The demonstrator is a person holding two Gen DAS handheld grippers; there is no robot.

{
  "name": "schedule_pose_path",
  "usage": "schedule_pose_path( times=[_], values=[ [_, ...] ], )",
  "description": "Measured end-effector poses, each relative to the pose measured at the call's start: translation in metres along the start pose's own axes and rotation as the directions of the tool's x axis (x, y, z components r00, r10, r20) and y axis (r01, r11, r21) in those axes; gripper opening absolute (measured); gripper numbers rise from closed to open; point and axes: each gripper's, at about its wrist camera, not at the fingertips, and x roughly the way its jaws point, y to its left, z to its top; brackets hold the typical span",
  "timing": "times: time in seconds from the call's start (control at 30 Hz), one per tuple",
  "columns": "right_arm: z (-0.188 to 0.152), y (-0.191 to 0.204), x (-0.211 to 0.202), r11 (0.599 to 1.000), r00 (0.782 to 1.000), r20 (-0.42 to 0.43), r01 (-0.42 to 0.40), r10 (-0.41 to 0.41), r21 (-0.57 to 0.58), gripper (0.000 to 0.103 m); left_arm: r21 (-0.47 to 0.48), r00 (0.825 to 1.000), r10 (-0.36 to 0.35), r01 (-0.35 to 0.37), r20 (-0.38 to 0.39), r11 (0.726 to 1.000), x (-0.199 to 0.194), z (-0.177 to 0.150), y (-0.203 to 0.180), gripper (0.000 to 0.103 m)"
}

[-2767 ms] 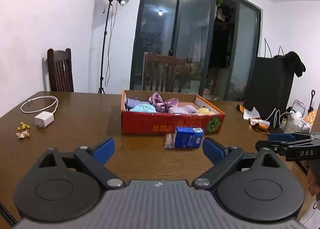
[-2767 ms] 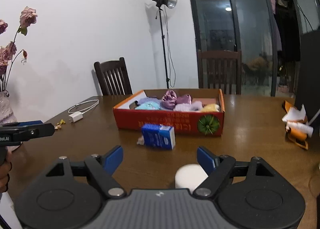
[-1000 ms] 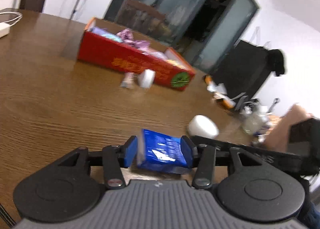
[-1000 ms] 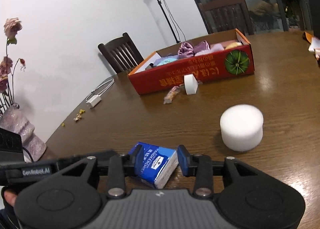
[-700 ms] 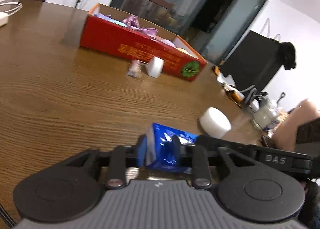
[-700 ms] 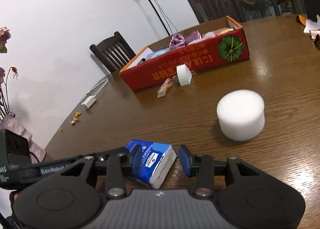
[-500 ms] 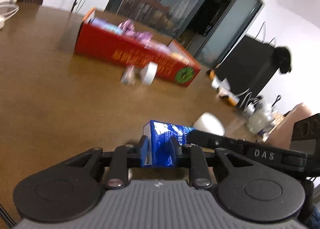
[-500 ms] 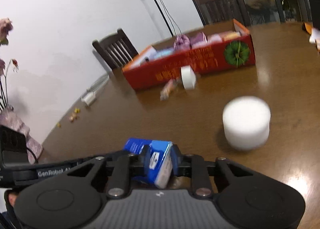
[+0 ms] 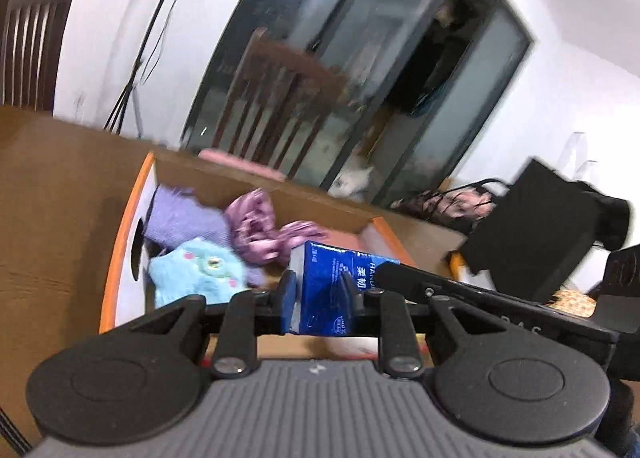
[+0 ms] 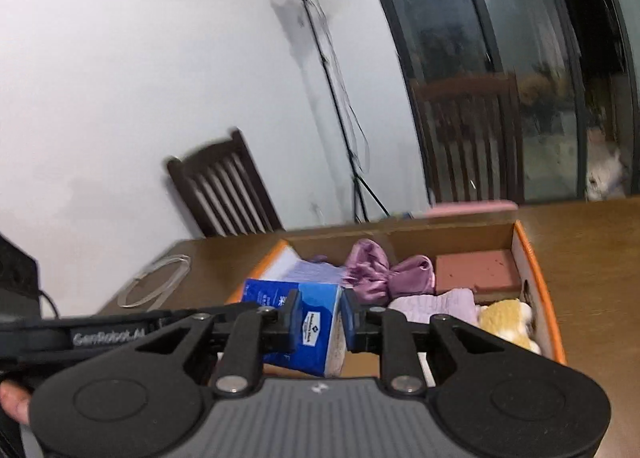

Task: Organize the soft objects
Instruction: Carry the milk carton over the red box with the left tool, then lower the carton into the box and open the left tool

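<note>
A blue tissue pack (image 9: pixel 332 282) hangs in the air over the open cardboard box (image 9: pixel 128 225), and both grippers are shut on it. In the left wrist view my left gripper (image 9: pixel 318 292) pinches the pack's left end, with the right tool's black body (image 9: pixel 460 290) reaching in from the right. My right gripper (image 10: pixel 320 318) squeezes the other end of the pack (image 10: pixel 272 294) above the box's (image 10: pixel 540 278) near left part. Inside lie a light blue plush (image 9: pixel 200 270), purple cloth (image 9: pixel 184 217), a pink satin scrunchie (image 10: pixel 380 270), a lilac cloth (image 10: pixel 436 306) and a yellow plush (image 10: pixel 504 318).
A brick-coloured sponge (image 10: pixel 476 270) lies at the box's far right. A white cable (image 10: pixel 156 282) is coiled on the brown table (image 10: pixel 592 242) left of the box. Dark wooden chairs (image 10: pixel 228 193) and a light stand (image 10: pixel 328 77) are behind; a black bag (image 9: pixel 536 230) sits at the right.
Both grippers closed on the blue tissue pack, lifted it off the table and carried it forward until it hangs over the box. The white foam cylinder has dropped out of view.
</note>
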Motion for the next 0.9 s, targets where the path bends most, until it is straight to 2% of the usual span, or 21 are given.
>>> schedule_pose_path(
  times=[0.1, 0.17, 0.27, 0.33, 0.4, 0.57, 0.63, 0.67, 0.7, 0.73, 0.8, 0.83, 0.9],
  values=[
    [0.005, -0.014, 0.054, 0.999, 0.994, -0.107, 0.040, -0.037, 0.025, 0.020, -0.034, 0.996, 0.041, -0.044, -0.082, 0.998, 0.045, 0.004, 0.021, 0.023],
    [0.003, -0.020, 0.082, 0.997, 0.984, -0.164, 0.068, -0.063, 0.021, 0.020, -0.010, 0.989, 0.078, -0.080, -0.127, 0.997, 0.068, 0.002, 0.031, 0.023],
    [-0.005, -0.028, 0.113, 0.994, 0.967, -0.232, 0.109, -0.103, 0.012, 0.021, 0.090, 0.982, 0.121, -0.108, -0.144, 0.990, 0.087, -0.004, 0.031, 0.024],
    [-0.009, -0.036, 0.126, 0.994, 0.960, -0.268, 0.101, -0.086, 0.043, 0.020, 0.096, 0.979, 0.137, -0.124, -0.151, 0.988, 0.091, -0.009, 0.032, 0.025],
    [-0.013, -0.039, 0.133, 0.994, 0.956, -0.282, 0.100, -0.085, 0.041, 0.019, 0.076, 0.982, 0.123, -0.114, -0.140, 0.991, 0.091, -0.011, 0.037, 0.025],
    [-0.019, -0.033, 0.136, 0.993, 0.956, -0.274, 0.118, -0.109, 0.016, 0.018, 0.088, 0.982, 0.129, -0.117, -0.142, 0.989, 0.086, -0.014, 0.035, 0.026],
    [-0.019, -0.032, 0.136, 0.993, 0.956, -0.273, 0.115, -0.109, 0.004, 0.019, 0.116, 0.977, 0.155, -0.138, -0.149, 0.984, 0.081, -0.012, 0.030, 0.029],
    [-0.017, -0.029, 0.133, 0.993, 0.955, -0.274, 0.116, -0.114, -0.009, 0.020, 0.140, 0.975, 0.166, -0.146, -0.150, 0.979, 0.079, -0.010, 0.027, 0.035],
    [-0.015, -0.026, 0.131, 0.993, 0.954, -0.274, 0.119, -0.120, -0.022, 0.023, 0.160, 0.973, 0.175, -0.151, -0.148, 0.975, 0.074, -0.008, 0.025, 0.041],
    [-0.013, -0.024, 0.125, 0.993, 0.956, -0.269, 0.117, -0.120, -0.024, 0.027, 0.167, 0.974, 0.184, -0.162, -0.129, 0.973, 0.064, -0.006, 0.023, 0.043],
    [-0.008, -0.018, 0.102, 0.995, 0.965, -0.241, 0.096, -0.102, -0.035, 0.047, 0.184, 0.978, 0.199, -0.186, -0.056, 0.965, 0.038, -0.003, 0.016, 0.045],
    [-0.005, -0.015, 0.088, 0.995, 0.972, -0.216, 0.083, -0.092, -0.051, 0.048, 0.194, 0.980, 0.196, -0.187, -0.025, 0.963, 0.023, -0.002, 0.013, 0.045],
    [0.001, -0.009, 0.058, 0.993, 0.980, -0.178, 0.077, -0.092, -0.090, 0.049, 0.200, 0.983, 0.181, -0.183, 0.028, 0.963, -0.006, -0.001, 0.006, 0.055]
  ],
)
